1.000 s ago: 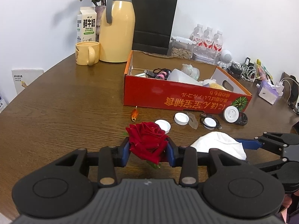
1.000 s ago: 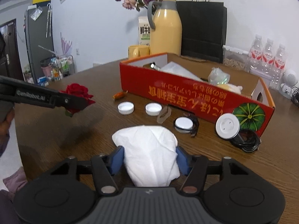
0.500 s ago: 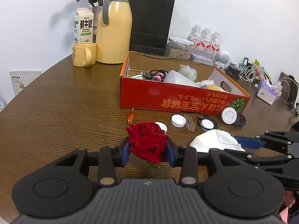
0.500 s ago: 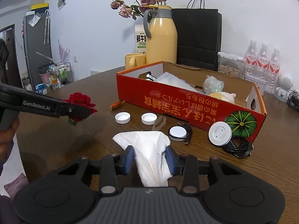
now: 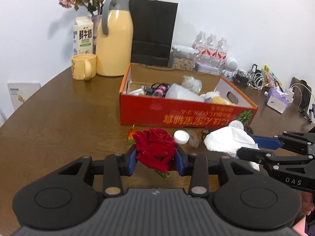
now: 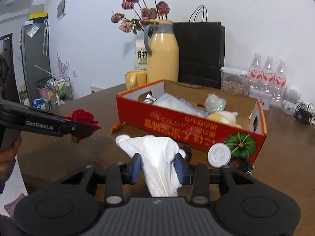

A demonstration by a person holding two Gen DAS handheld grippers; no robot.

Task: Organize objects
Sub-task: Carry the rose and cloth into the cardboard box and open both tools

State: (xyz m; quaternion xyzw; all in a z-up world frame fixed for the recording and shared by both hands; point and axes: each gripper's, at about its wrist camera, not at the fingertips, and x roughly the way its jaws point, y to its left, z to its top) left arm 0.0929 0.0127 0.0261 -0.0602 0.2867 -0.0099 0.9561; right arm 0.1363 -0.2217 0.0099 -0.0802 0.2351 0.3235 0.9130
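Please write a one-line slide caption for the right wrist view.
Right gripper holds a white tissue above the table, near the red box.

Red rose point(image 5: 155, 147) — white tissue point(image 6: 157, 157) — aloft

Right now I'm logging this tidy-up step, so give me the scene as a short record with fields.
left gripper: shut on rose, held above table
right gripper: shut on tissue, lifted
box: open, red, already holding items
loose near box: white cap, round white plug, orange scrap
behind box: yellow flask, mug, black bag
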